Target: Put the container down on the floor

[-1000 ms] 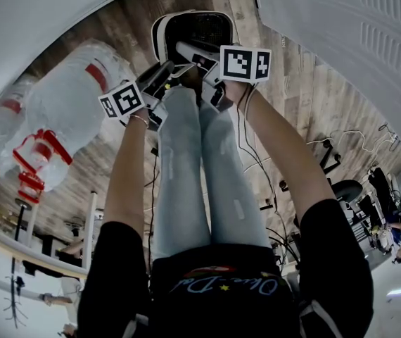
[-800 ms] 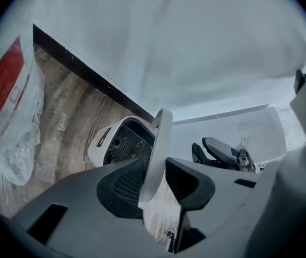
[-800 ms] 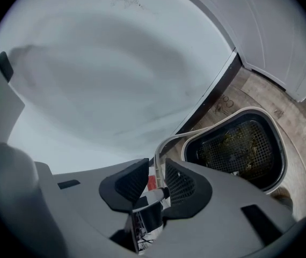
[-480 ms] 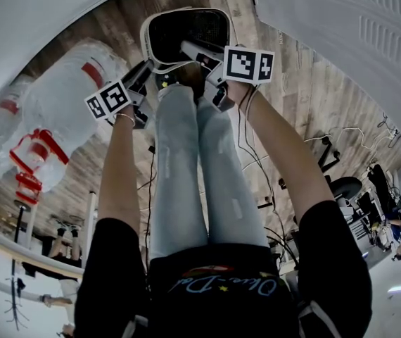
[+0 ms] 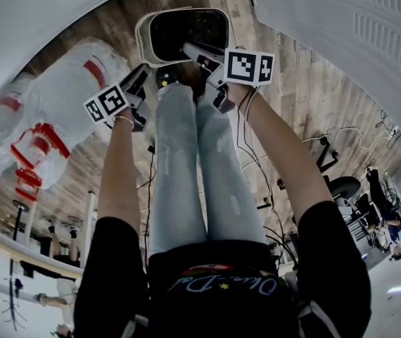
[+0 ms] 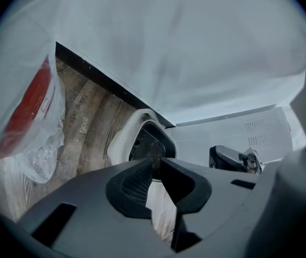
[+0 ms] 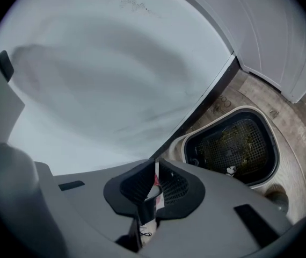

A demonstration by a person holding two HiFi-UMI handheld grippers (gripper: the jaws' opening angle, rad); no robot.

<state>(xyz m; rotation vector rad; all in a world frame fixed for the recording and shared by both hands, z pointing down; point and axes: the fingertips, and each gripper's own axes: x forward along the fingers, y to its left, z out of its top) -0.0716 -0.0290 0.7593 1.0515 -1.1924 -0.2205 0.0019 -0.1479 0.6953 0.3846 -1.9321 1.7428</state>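
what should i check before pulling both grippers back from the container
1. Container resting on the floor: ok.
2. Left gripper off the container, jaws together, nothing between them: ok.
3. Right gripper off the container, which lies beyond its jaws: ok.
4. Right jaws empty: not ok, a thin white and red strip sits between them.
5. Room beside the bag to back out: cannot tell.

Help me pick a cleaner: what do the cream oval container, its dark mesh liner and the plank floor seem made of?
Cream oval container: likely smooth matte moulded plastic, by its rounded seamless rim. Dark mesh liner: fine grid, plastic or metal, cannot tell. Plank floor: wood grain and seams, real wood or laminate.
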